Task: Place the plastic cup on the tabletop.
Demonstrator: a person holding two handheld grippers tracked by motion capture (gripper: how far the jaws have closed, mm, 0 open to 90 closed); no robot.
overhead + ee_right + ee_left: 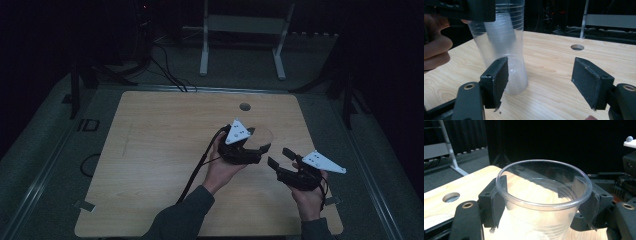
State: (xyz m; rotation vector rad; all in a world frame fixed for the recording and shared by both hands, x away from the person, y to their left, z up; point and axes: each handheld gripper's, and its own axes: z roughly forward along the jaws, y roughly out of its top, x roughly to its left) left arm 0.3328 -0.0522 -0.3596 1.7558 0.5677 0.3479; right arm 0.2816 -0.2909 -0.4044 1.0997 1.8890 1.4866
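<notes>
A light wooden table [160,150] with a small round hole [245,106] near its far edge stands in a very dark room. The floor [50,135] around it is grey. Behind the table is a white metal frame [242,35], and black cables [165,67] lie on the floor. A clear plastic cup [541,202] stands upright on the table. The left gripper [250,150] has its two black jaws pressed on the cup, one on each side just under the rim, so it is holding the cup. The right gripper [281,157] has its jaws spread wide with just bare table between them. From the right gripper view, the cup [504,47] is just past the left jaw, close to it but not between the jaws. The round hole [577,47] is far ahead of the jaws.
</notes>
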